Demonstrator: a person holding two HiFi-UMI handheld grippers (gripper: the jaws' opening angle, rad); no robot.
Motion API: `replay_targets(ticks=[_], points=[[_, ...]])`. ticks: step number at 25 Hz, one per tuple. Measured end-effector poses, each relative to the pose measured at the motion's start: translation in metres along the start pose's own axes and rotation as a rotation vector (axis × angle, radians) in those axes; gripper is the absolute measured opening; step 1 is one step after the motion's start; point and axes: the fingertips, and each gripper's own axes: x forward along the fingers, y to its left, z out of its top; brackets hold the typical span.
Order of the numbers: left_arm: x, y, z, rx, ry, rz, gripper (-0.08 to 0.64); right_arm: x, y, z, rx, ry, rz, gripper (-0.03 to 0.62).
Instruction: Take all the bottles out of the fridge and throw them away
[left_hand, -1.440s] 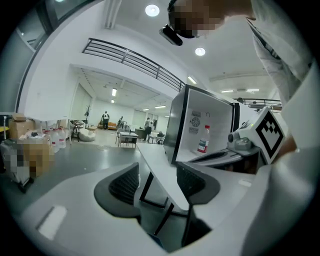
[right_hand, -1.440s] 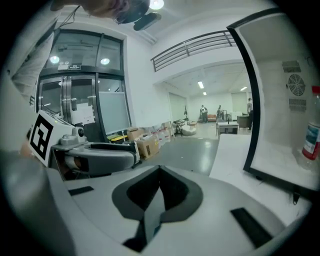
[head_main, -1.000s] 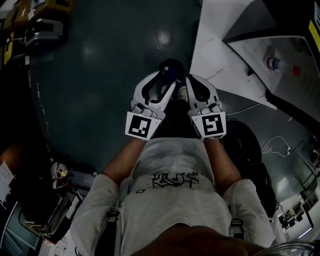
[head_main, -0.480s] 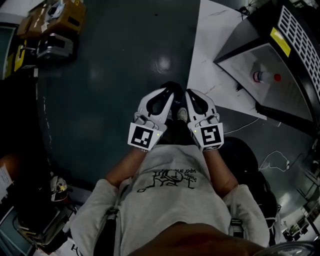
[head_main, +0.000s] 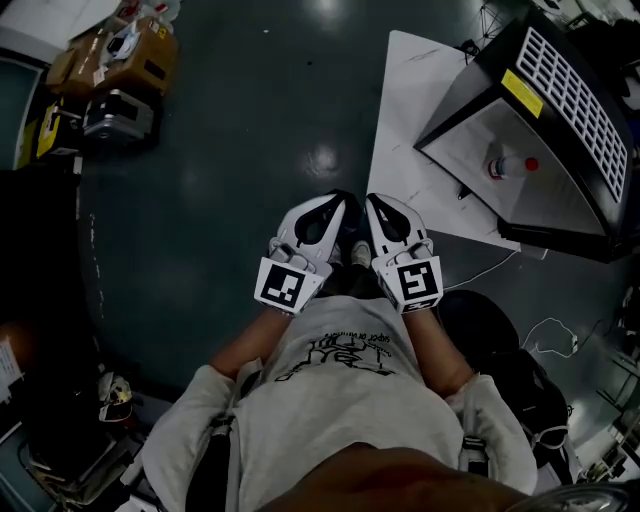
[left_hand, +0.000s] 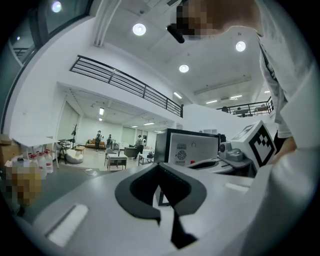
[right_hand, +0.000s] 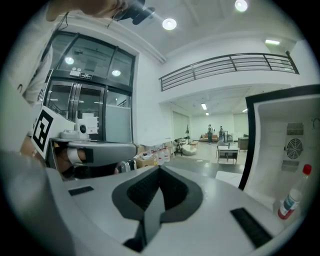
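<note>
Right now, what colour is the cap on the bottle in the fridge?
Red cap, clearest in right gripper view.

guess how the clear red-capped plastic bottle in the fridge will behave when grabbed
Probably light: the clear plastic bottle with a red cap looks small. Standing upright and slim in the black fridge, it may tip if nudged, then roll.

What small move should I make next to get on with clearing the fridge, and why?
Probably swing the right hand-held gripper toward the open fridge, opening its jaws on the way. They are shut on nothing, and a red-capped bottle sits inside the fridge, to that gripper's right, untouched.
</note>
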Motion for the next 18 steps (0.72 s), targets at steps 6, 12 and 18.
replay_targets(ticks=[6,12,18], points=[[0.001,-0.008,0.008,0.037,-0.027,-0.026,0.009,-0.015,-0.007,0.009,-0.001,-0.008,-0.03,0.008],[0.025,-0.031,0.019,0.033,-0.022,-0.103,0.009,-0.037,-0.03,0.014,0.016,-0.015,-0.092,0.008],[0.051,-0.059,0.034,0.054,-0.057,-0.187,0.009,-0.064,-0.058,0.018,0.027,-0.016,-0.162,0.008]])
